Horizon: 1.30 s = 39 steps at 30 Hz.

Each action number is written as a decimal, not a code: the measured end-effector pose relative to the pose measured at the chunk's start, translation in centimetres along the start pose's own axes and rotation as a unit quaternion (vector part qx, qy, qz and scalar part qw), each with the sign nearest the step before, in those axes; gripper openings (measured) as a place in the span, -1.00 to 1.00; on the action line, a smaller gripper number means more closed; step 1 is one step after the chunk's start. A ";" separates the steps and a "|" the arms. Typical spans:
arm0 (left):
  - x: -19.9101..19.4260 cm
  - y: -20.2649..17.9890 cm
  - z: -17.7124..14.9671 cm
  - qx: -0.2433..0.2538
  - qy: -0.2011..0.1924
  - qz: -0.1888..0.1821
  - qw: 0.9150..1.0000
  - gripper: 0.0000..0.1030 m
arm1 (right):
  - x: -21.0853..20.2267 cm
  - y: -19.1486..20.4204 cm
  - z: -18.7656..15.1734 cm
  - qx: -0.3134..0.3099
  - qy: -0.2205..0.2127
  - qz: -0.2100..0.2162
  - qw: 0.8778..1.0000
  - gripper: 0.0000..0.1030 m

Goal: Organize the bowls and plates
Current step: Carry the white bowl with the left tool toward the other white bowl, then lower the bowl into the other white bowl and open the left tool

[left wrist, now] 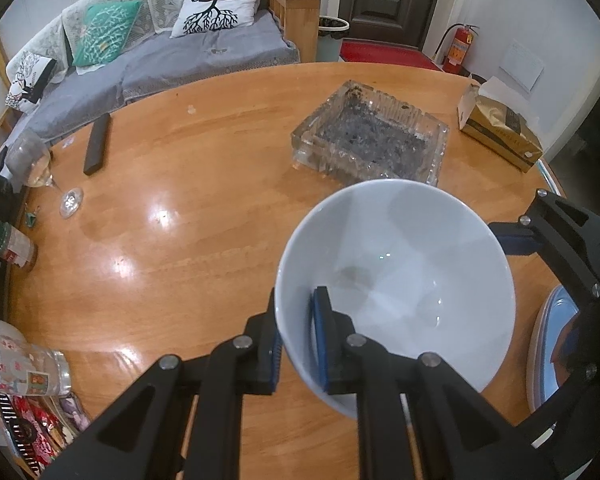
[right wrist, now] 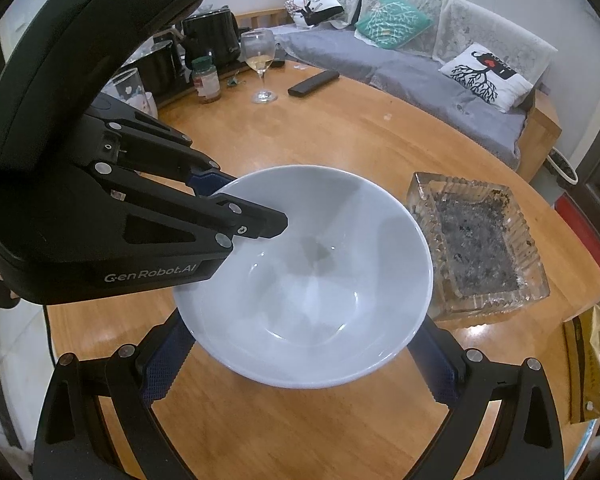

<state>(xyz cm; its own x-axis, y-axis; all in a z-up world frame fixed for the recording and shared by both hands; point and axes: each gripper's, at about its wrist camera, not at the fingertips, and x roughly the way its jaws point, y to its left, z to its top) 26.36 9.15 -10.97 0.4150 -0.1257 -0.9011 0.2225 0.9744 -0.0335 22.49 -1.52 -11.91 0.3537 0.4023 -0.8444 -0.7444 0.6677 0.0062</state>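
A: What's the setting?

B: A living room with a long grey-covered sofa (left wrist: 172, 60) behind a round, glossy wooden table (left wrist: 188, 240). Everything else I'll place from the table's biggest item, a square cut-glass ashtray (left wrist: 370, 136) full of dark ash.

A: And the task's thing?

B: A plain white ceramic bowl (left wrist: 396, 276) just on the near side of the ashtray, upright and empty. Whether it rests on the wood or hangs slightly above it, I can't quite tell.

A: Who has hold of it?

B: The left gripper (left wrist: 296, 344), black with blue pads, is pinched together on the bowl's rim, one finger inside, one outside. The right gripper (right wrist: 300, 364) stands wide apart, its two fingers either side of the bowl's base; the pads appear not to press on it.

A: What else is around?

B: A gold-and-brown tissue box (left wrist: 500, 128) sits to the right of the ashtray. To its left, well apart, lie a black remote control (left wrist: 98, 144), a stemmed wine glass (left wrist: 36, 168) with a little pale drink, and a small green-capped jar (left wrist: 14, 244). A pale blue plate (left wrist: 548, 352) shows at the table's edge beyond the bowl.
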 end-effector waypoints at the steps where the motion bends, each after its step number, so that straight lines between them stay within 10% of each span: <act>1: 0.0 0.0 0.0 0.000 0.000 0.000 1.000 -0.77 | 0.0 0.0 0.0 0.000 0.000 0.000 1.000 0.88; 30: 0.6 -0.7 -0.3 0.002 0.002 0.013 1.000 -0.71 | -0.9 0.3 -1.2 -0.005 -0.001 -0.031 1.000 0.84; 39: 0.9 -1.3 0.7 0.016 0.001 -0.008 1.000 -0.29 | -2.9 2.9 -5.5 0.129 -0.058 -0.075 0.987 0.94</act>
<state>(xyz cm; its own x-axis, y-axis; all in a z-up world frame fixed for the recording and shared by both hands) 27.08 7.59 -11.38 0.4089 -0.1411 -0.9016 0.2571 0.9658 -0.0345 16.16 -4.17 -12.35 0.5223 0.3454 -0.7797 -0.5144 0.8568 0.0350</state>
